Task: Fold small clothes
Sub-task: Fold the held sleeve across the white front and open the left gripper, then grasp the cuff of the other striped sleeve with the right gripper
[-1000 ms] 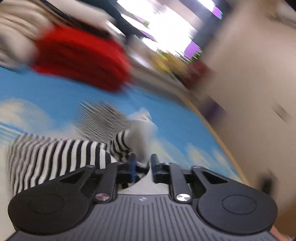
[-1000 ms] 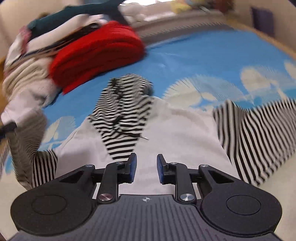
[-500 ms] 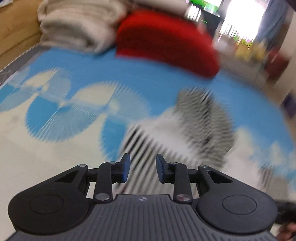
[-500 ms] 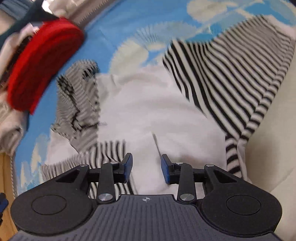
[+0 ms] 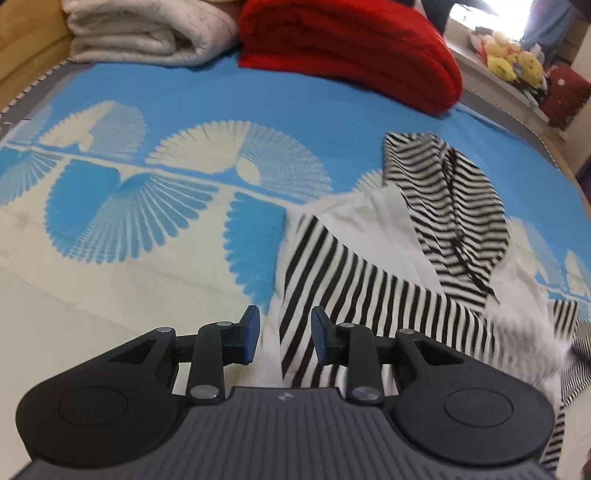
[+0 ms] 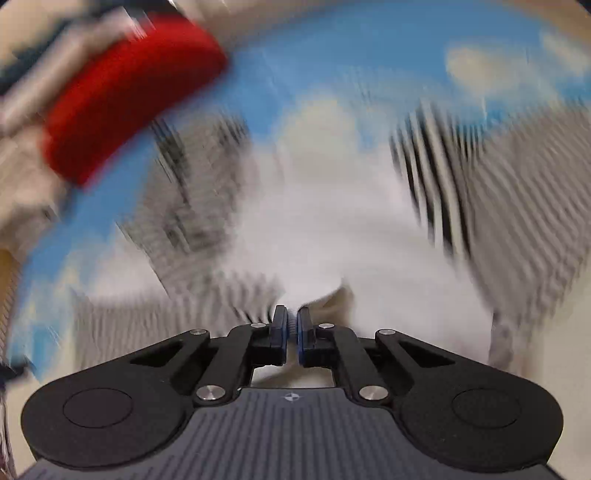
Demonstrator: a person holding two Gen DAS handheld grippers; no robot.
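On the blue patterned bed (image 5: 192, 96), the left hand-held gripper (image 5: 283, 334) hangs open over the hoodie's (image 5: 373, 288) striped sleeve, ready to pinch it. The right hand-held gripper (image 6: 291, 325), blurred, looks nearly closed; whether it has pinched the white fabric I cannot tell.

A bed fills the left wrist view, spread with a blue cover (image 5: 184, 96) printed with cream fan shapes. At its far edge sits a folded cream blanket (image 5: 147, 33), and touching it on the right, a folded red blanket (image 5: 351, 48). A strip of wooden frame (image 5: 26, 48) shows at the far left. Off to the far right, a pale ledge (image 5: 495, 88) carries yellow plush toys (image 5: 513, 62), with a dark red bag (image 5: 565, 92) just beside them. Bright daylight pours from a window (image 5: 491, 11) at the top right. The right wrist view is heavily blurred: only blue cover and the red blanket read.
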